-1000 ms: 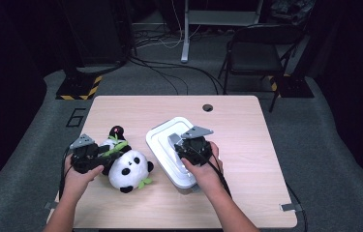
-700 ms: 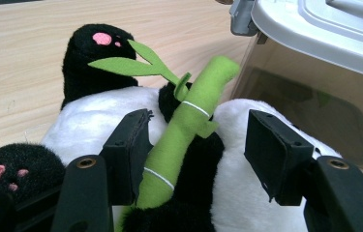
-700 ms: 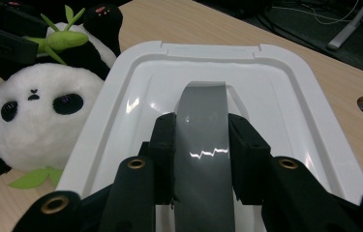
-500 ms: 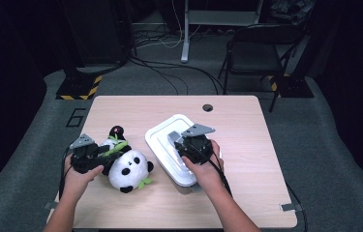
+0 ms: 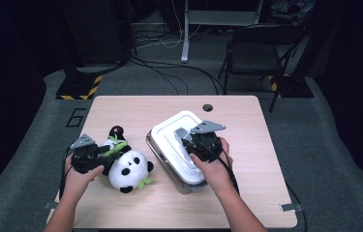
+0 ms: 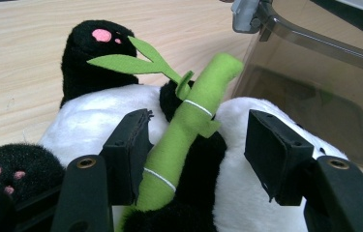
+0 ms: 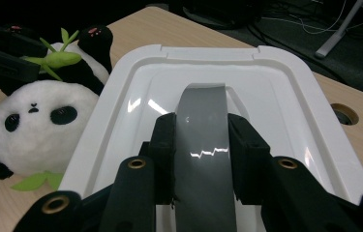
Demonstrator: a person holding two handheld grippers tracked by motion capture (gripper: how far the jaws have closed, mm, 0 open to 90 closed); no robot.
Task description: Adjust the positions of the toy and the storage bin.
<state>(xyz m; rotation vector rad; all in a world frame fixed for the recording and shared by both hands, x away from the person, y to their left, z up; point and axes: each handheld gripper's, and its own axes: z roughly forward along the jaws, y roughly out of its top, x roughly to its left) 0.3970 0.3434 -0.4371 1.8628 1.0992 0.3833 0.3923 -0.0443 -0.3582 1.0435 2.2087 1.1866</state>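
White plastic lid [image 5: 181, 145] with a grey handle [image 7: 202, 145] sits on a smoky clear box [image 5: 172, 166] right of centre on the wooden table [image 5: 247, 145], lid looks tilted, far end higher. Right gripper [image 5: 199, 141] comes over the lid from the near side, both black pads clamped on the sides of the grey handle, so it is gripping the lid by that handle; right hand [image 5: 213, 166] wraps the gripper body, grey plate on top. Right gripper view: pads [image 7: 163, 145] press flat on the handle, white lid rim all around. Plush panda [image 5: 123, 164] lies just left of the box, near or touching its wall, head toward the near edge, black foot with pink sole [image 5: 116, 130] pointing away. Green felt bamboo stalk [image 6: 184, 135] with a leaf lies across the panda's belly. Left gripper [image 5: 106, 153] rests at the panda's body from the left, jaws wide apart; left gripper view shows the bamboo and a black arm between the pads [image 6: 130, 150], left pad close to or touching the bamboo, right pad clear of it, not squeezing. Left hand [image 5: 80, 171] holds that gripper low on the table. Round hole [image 5: 207, 107] in the tabletop beyond the box. Folding chair [image 5: 256, 53] and cables on the grey floor behind
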